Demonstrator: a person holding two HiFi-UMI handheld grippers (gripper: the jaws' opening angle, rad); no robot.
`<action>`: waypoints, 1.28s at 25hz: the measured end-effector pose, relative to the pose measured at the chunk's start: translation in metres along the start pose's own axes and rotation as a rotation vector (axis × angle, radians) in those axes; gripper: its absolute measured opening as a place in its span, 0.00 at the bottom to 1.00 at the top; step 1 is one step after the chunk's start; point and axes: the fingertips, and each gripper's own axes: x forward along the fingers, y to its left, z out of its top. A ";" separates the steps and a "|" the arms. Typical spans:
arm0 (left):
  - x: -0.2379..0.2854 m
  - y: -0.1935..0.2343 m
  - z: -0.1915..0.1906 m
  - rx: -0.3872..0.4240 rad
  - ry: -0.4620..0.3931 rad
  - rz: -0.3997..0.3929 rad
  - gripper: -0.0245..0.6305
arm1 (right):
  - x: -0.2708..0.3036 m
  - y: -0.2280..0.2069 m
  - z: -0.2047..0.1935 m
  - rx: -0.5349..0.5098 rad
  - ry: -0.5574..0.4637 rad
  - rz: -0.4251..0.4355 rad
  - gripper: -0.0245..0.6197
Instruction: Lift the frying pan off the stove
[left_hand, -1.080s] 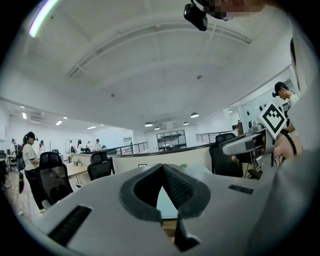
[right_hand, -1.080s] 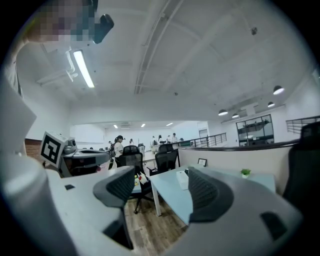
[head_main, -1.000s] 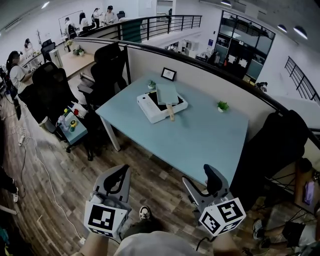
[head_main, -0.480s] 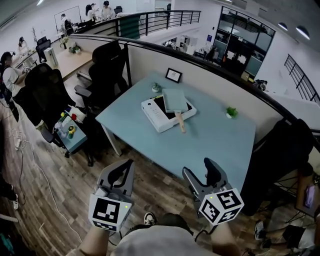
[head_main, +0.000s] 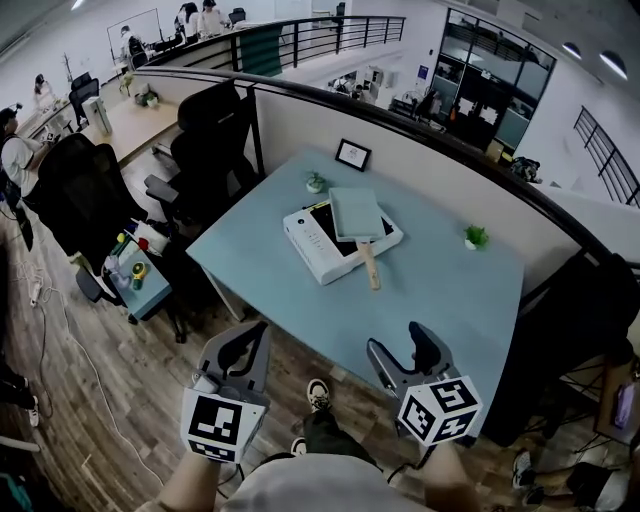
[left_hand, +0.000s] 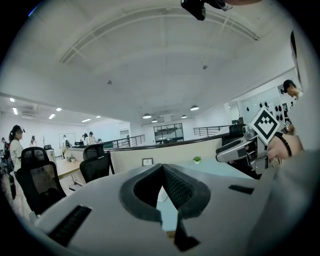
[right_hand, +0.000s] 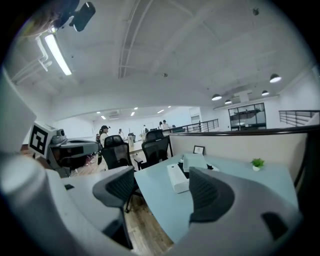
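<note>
A pale green square frying pan (head_main: 355, 213) with a wooden handle (head_main: 370, 265) sits on a white stove (head_main: 318, 247) on the light blue table (head_main: 440, 290). Both grippers hover over the wooden floor in front of the table's near edge, well short of the pan. My left gripper (head_main: 258, 331) has its pads pressed together with nothing between them (left_hand: 162, 169). My right gripper (head_main: 395, 340) stands open and empty (right_hand: 162, 189). In the right gripper view, the stove (right_hand: 176, 179) and the pan (right_hand: 195, 161) show between the jaws, far ahead.
A small picture frame (head_main: 352, 154) and two little potted plants (head_main: 316, 181) (head_main: 476, 237) stand on the table. Black office chairs (head_main: 205, 140) and a small side table with bottles (head_main: 135, 265) are to the left. A partition wall (head_main: 420, 150) runs behind the table.
The table, stove and pan have come closer and lower in the head view as the person stepped forward. Both grippers keep their places and jaw states.
</note>
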 end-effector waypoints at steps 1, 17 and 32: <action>0.011 0.004 -0.003 0.000 0.006 -0.002 0.04 | 0.012 -0.006 -0.003 0.002 0.012 -0.002 0.56; 0.202 0.041 -0.053 -0.005 0.195 -0.048 0.04 | 0.183 -0.131 -0.039 0.190 0.253 -0.001 0.57; 0.303 0.037 -0.143 0.006 0.392 -0.117 0.04 | 0.292 -0.190 -0.105 0.275 0.505 0.050 0.56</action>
